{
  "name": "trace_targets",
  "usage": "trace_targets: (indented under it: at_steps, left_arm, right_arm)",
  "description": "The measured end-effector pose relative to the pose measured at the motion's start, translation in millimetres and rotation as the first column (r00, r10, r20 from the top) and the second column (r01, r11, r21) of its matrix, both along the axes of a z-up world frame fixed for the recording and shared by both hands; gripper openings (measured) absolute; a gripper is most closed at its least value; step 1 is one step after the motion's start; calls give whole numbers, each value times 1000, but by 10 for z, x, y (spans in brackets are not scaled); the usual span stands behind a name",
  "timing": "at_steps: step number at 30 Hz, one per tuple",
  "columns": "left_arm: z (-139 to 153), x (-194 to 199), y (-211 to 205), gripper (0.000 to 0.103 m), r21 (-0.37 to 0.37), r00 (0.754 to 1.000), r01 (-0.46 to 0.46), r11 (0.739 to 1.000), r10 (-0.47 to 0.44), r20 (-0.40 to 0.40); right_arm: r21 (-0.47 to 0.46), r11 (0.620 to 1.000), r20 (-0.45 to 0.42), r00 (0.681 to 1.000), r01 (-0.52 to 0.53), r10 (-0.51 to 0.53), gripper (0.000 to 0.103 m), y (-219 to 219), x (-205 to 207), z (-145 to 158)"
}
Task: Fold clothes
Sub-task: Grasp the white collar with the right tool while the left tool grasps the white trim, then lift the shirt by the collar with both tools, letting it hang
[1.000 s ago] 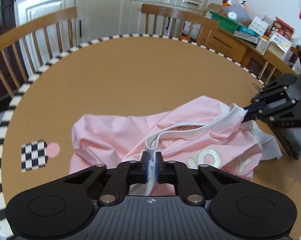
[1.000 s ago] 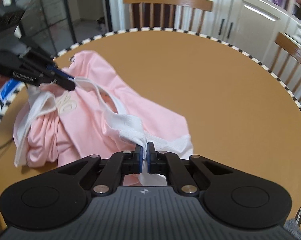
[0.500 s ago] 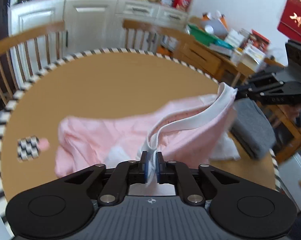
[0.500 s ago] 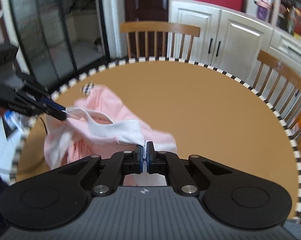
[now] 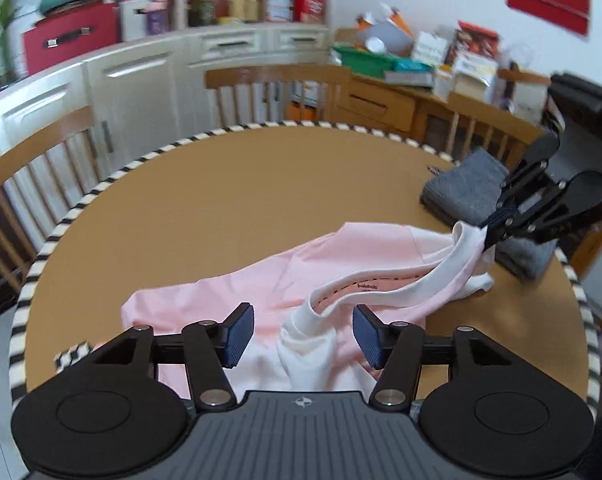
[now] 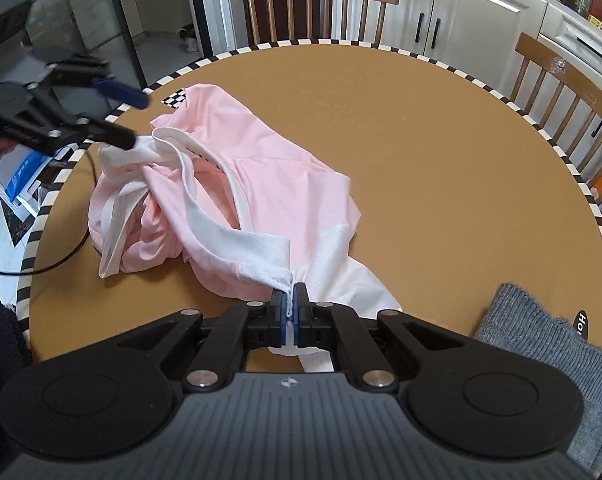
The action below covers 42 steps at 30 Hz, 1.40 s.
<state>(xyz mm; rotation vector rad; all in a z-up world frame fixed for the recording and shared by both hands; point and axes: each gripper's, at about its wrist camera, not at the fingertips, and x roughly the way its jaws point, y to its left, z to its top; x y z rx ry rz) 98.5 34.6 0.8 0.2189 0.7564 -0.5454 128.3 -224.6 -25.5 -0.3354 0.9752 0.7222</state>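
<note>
Left fingers have let go of the white trim they pinched a second ago; the right ones kept their grip.

One round brown desk with a striped rim [image 6: 441,128] carries one crumpled pink T-shirt with white trim [image 6: 269,168] and one folded grey knit [image 5: 465,188]. The shirt's long axis runs between the two grippers. The left gripper [image 5: 303,334] is opening, its fingers [image 5: 239,334] either side of the trim without pressing it. The right gripper [image 6: 289,314] is clenched on a white mesh edge.
</note>
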Motion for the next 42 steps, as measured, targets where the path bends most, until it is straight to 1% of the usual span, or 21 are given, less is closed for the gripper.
trace_targets:
  at_steps: [3,5,6,7,8,9,11,13,15,18,21,24,27,29,31,34,38,42]
  left_arm:
    - [-189,188,-94,57,68,996,77,995,-74,-48]
    - [-288,259,-139,56,87,993,104,991,-98,-71]
    - [-323,288,-142,49,76,991,107,991,-100,-87]
    - [-337,321,-137,24,52,990,100,994,-94,-104]
    - [-346,357,-126,11,26,989,81,996,-78,-124]
    - [-343,383,-111,8,3,989,53,999,-52,-139]
    - [-290,380,-71,7,-43,992,3,999,-9,-128]
    - [-174,371,-13,7,-85,993,-38,996,28,-111]
    - [9,357,51,7,-123,995,-64,990,54,-85]
    - [403,285,126,7,-151,996,-88,985,89,2]
    - [835,183,196,7,-170,989,-101,980,117,89]
    - [1296,37,220,6,-160,981,-96,982,121,152]
    - [1679,-49,113,6,-81,974,-98,992,113,197]
    - [1905,-86,44,6,-29,972,-103,994,106,208]
    - [2124,-135,-18,6,2,972,-96,995,93,215]
    - [2455,-228,-88,6,49,969,-91,995,77,234]
    - [2849,-310,-180,6,117,961,-97,988,63,269]
    - [3227,-417,-263,6,185,948,-114,976,51,314]
  right_arm:
    - [-2,1000,0,1000,0,0,3,12,21,1]
    - [3,1000,5,1000,4,-4,3,-2,23,17]
    - [5,1000,6,1000,8,-8,3,-4,25,19]
    - [8,1000,12,1000,13,-13,3,-7,26,23]
    - [10,1000,20,1000,20,-20,3,-14,29,32]
    - [13,1000,29,999,28,-29,3,-18,37,46]
    - [24,999,46,998,48,-49,3,-35,65,83]
    - [42,997,66,995,67,-70,3,-64,93,161]
    - [59,995,89,992,80,-85,3,-81,116,270]
    - [73,995,159,984,72,-83,3,-64,128,519]
    - [68,997,259,964,43,-59,3,-26,126,885]
    - [39,999,308,951,23,-34,2,19,184,1279]
    - [0,1000,315,949,-10,10,2,115,223,1637]
    - [-29,999,291,956,-23,30,2,201,266,1848]
    - [-62,998,270,962,-25,41,2,287,309,2050]
    - [-132,991,261,964,-21,55,2,420,325,2332]
    - [-212,977,287,955,-18,79,2,618,245,2661]
    - [-250,968,335,938,-9,95,2,736,138,2983]
